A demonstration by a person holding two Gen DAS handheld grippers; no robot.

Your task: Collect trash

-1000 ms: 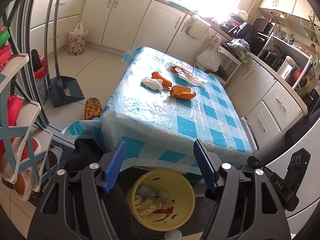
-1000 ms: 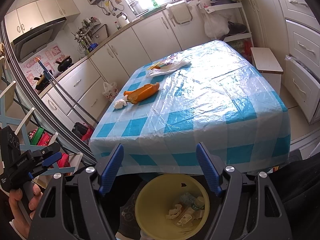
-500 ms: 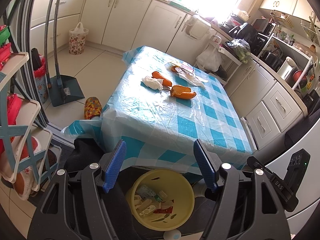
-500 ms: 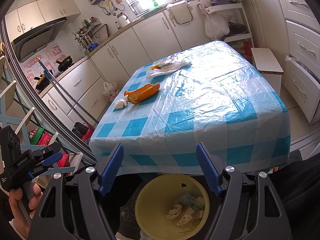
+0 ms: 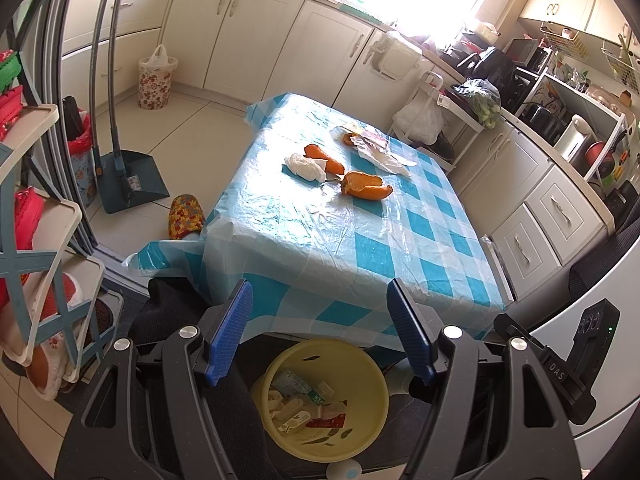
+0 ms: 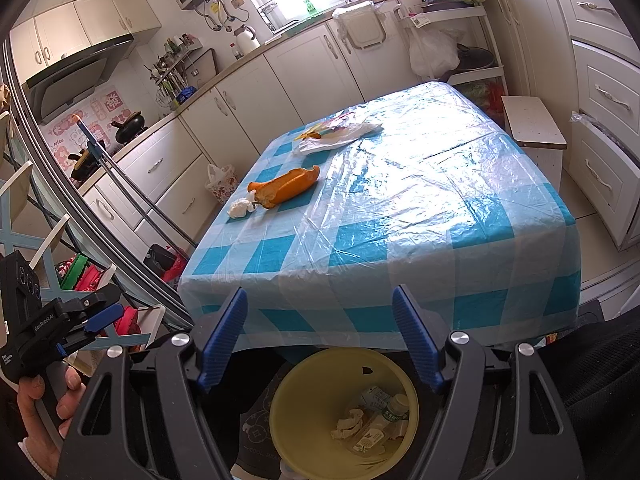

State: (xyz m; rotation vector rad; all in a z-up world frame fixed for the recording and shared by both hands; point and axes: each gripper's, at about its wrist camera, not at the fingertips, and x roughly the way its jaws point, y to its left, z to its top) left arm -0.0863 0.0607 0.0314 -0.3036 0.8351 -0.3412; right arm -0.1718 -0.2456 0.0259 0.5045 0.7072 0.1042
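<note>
"GenRobot.AI" on left hand-held gripper [image 6: 86, 322], "DAS" on right hand-held gripper [image 5: 556, 370]

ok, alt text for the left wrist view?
Open left gripper hovers empty above a yellow bin holding trash, at the near edge of a blue-checked table. Orange peels, a white tissue and a plastic wrapper lie on it.
</note>
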